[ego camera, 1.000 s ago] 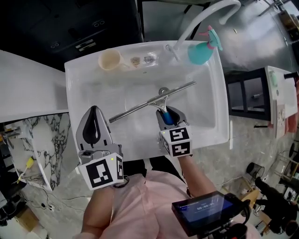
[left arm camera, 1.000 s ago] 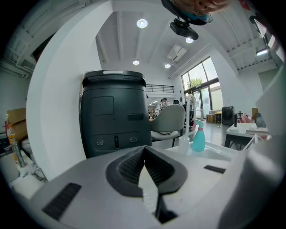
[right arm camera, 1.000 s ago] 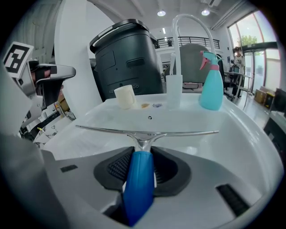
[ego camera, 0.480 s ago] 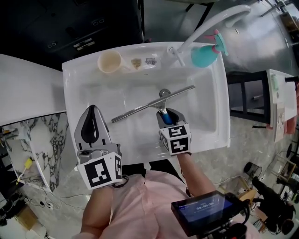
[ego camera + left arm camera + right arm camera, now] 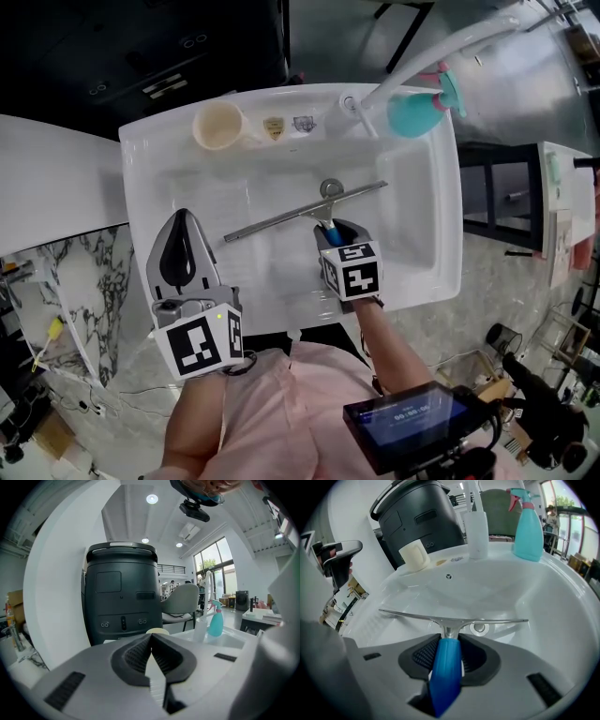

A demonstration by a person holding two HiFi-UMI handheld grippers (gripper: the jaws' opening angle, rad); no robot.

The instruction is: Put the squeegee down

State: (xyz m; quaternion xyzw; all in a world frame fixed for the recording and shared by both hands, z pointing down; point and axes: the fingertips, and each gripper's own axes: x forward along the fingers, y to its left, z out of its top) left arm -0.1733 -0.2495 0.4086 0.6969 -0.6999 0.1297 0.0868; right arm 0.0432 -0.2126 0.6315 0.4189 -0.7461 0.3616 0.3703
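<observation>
The squeegee (image 5: 305, 214) is lower in the sink (image 5: 441, 187) than a second ago, its blade near the drain (image 5: 478, 628). My right gripper (image 5: 336, 234) still clamps its blue handle (image 5: 446, 667), so I judge release comes next. The left gripper (image 5: 185, 220) is closed and empty.

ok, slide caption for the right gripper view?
Right hand-held gripper shut on the squeegee by its blue handle, blade inside the white sink, teal spray bottle on the rim.

support: white sink (image 5: 442, 216) | on back ledge: cream cup (image 5: 218, 125) left, teal spray bottle (image 5: 412, 112) right
</observation>
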